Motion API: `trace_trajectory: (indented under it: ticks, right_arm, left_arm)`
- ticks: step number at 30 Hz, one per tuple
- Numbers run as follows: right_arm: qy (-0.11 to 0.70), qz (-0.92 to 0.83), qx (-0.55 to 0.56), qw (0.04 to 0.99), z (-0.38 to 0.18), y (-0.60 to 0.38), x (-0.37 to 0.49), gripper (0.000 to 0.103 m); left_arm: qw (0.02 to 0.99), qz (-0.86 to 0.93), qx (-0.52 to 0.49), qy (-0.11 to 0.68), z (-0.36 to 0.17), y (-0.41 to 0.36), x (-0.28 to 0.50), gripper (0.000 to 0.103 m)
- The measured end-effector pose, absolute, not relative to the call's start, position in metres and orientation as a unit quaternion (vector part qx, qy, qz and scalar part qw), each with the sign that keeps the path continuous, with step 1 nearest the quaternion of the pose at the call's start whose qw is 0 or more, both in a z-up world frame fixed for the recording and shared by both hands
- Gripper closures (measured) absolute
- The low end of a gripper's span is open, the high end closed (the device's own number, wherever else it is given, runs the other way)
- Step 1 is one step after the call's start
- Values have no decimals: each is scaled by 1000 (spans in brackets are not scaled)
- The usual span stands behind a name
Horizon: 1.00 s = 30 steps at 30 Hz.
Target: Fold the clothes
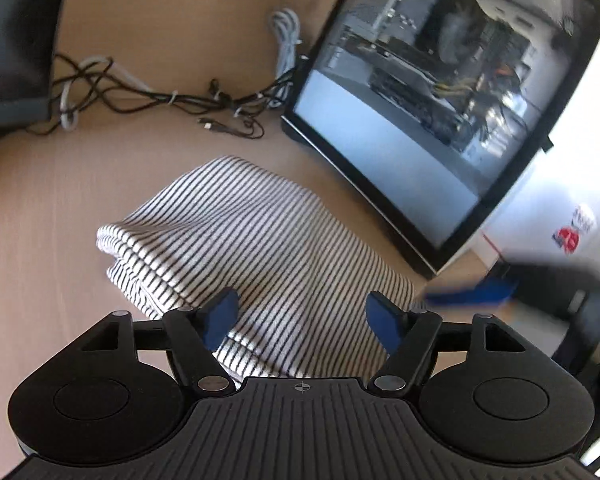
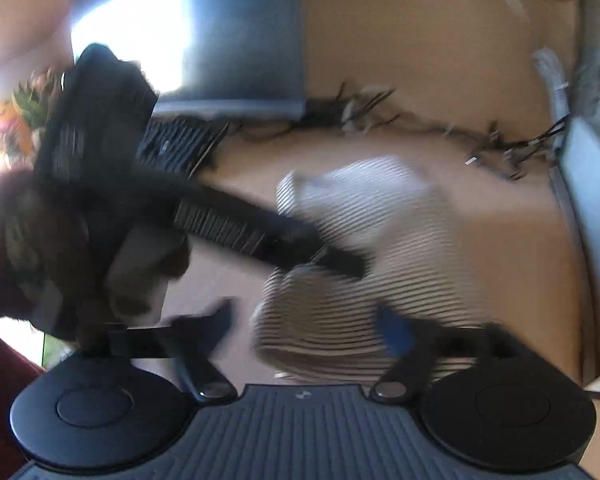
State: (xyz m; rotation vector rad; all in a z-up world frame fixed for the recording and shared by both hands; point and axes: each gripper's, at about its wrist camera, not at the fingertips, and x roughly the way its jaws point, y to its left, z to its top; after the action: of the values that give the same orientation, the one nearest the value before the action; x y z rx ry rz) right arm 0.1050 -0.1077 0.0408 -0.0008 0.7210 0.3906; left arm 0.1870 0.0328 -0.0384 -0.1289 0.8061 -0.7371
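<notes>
Left gripper (image 1: 302,316): nearest the left wrist camera, its 2 blue-padded fingers (image 1: 220,318) are spread apart with nothing pinched. They hang over the near edge of the striped garment (image 1: 252,240); whether the pads touch the cloth cannot be told.

Striped garment: white with thin dark stripes, folded into a compact bundle with layered edges showing at its left side. It lies on the light wooden surface (image 1: 40,220), near the middle, just beside the near left corner of a computer case.

Computer case (image 1: 432,92): black frame, clear side panel, internal parts visible; it stands to the right and farther off.

Cables (image 1: 160,96): a tangle of black and white leads lies on the surface beyond the garment.

Right gripper (image 2: 308,328): the right wrist view is heavily blurred. Its fingers (image 2: 396,332) stand wide apart and hold nothing; the right one lies over the garment's near edge, the left one over bare surface. In this view the left gripper reaches in from the left, over the garment's left part.

A dark flat object (image 2: 236,32) rests at the far side.
</notes>
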Motion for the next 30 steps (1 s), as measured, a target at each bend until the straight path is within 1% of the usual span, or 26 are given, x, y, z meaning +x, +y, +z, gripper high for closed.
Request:
trace_trajectory:
  ticks: [2,4,7,12,16,17,20,23,26,30]
  right_arm:
    - [347,176,-9,921,50,-119,104,0]
    - [348,163,-24,923,57,-127,105,0]
    - [354,128,-53,925,57,-127,116,0]
    - [330,92,25,939,72,-147,147,0]
    - [356,55,52,931,64,-147,184,0]
    - [370,49,50,926,58,-144,193,0]
    - [474,10,-9,880,9,-122,230,0]
    - [473,4,3,881,-1,-117,231,0]
    - [481,13,-23,877,5,-112,230,0]
    - [445,22,-69,893,19,-91,233,0]
  left_arm:
    - [849,-352,-76,386,-39,32,190,22]
    - [846,-351,-93,390,-42,40,189,22]
    - [849,-355,-66,385,-42,32,191,22]
    - [847,-362,-56,384,-44,33,188,21]
    - [845,-366,-62,386,-47,36,189,21]
    - [844,-367,-62,386,-47,37,189,21]
    - [839,-372,-68,392,-50,39,192,21]
    - [839,-370,-77,391,-53,45,192,21]
    - [836,-373,-91,392,-55,49,193,21]
    - [836,-374,-94,391,-57,52,193,20]
